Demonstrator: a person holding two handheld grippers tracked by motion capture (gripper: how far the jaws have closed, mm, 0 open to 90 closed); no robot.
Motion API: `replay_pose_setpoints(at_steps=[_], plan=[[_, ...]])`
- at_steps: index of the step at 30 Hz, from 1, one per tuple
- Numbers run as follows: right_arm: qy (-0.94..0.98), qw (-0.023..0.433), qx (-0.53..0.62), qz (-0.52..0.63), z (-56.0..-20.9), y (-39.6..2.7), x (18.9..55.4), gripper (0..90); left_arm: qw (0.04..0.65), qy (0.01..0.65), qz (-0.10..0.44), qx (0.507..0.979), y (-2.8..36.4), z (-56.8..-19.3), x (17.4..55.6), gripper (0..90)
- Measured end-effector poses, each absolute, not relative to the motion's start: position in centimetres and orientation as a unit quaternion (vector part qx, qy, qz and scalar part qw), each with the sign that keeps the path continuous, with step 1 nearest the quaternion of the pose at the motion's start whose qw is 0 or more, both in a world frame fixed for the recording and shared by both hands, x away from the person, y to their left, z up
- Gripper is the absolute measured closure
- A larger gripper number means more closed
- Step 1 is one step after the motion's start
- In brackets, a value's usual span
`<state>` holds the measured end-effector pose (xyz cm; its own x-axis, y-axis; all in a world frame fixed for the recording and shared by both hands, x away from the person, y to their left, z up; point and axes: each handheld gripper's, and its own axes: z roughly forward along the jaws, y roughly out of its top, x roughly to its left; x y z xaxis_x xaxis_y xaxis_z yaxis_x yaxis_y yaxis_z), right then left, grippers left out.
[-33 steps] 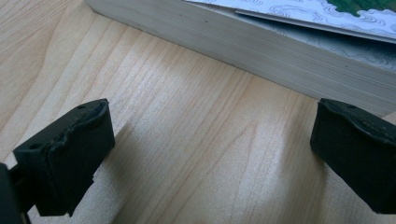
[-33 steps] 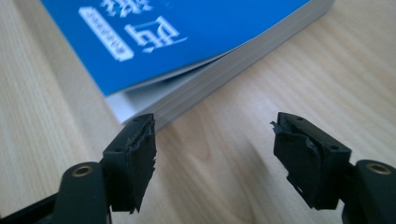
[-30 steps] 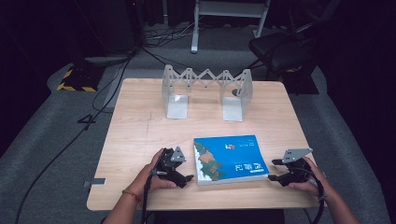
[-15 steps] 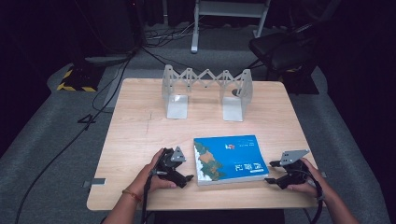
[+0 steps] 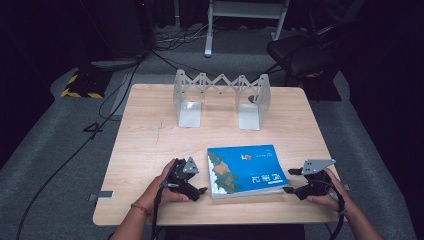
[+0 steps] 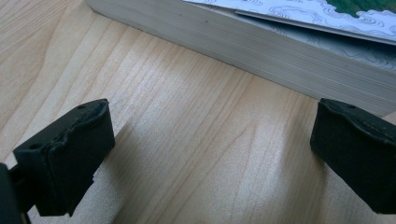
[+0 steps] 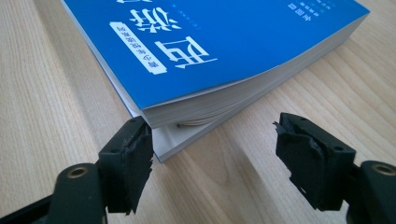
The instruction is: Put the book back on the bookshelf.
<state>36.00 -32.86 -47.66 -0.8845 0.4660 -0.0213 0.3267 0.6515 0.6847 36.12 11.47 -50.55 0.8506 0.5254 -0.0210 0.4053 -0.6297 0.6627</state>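
Dark floor and cables surround the light wooden table, where a thick blue book lies flat near the front edge, between the 2 grippers. Behind it, well apart, a grey metal expanding bookend rack stands upright toward the back of the table.

On the book's blue cover, large white Chinese characters sit beside a white label with small blue characters, seen upside down in the right gripper view; smaller white lines of writing near the far corner are too small to read. The other end of the cover shows a green and brown map-like picture.

At the book's left side, the left gripper has its jaws spread wide over bare wood, facing the page edges without touching them. At the right corner of the book, the right gripper has just been opening its jaws; they stand apart, one pad just beside the corner, gripping nothing.
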Motion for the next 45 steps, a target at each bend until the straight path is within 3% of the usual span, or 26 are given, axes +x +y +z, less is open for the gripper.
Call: replay_pose_setpoints(at_steps=[19,45], plan=[[0.909,0.102,0.206,0.348,-47.8,-32.5,35.8,26.8,0.344,0.260,0.087,0.898,11.5,-50.5,36.1,0.3],[0.882,0.201,0.153,0.397,-45.7,-30.5,35.6,21.8,0.344,0.260,0.087,0.898,11.5,-50.5,36.1,0.2]])
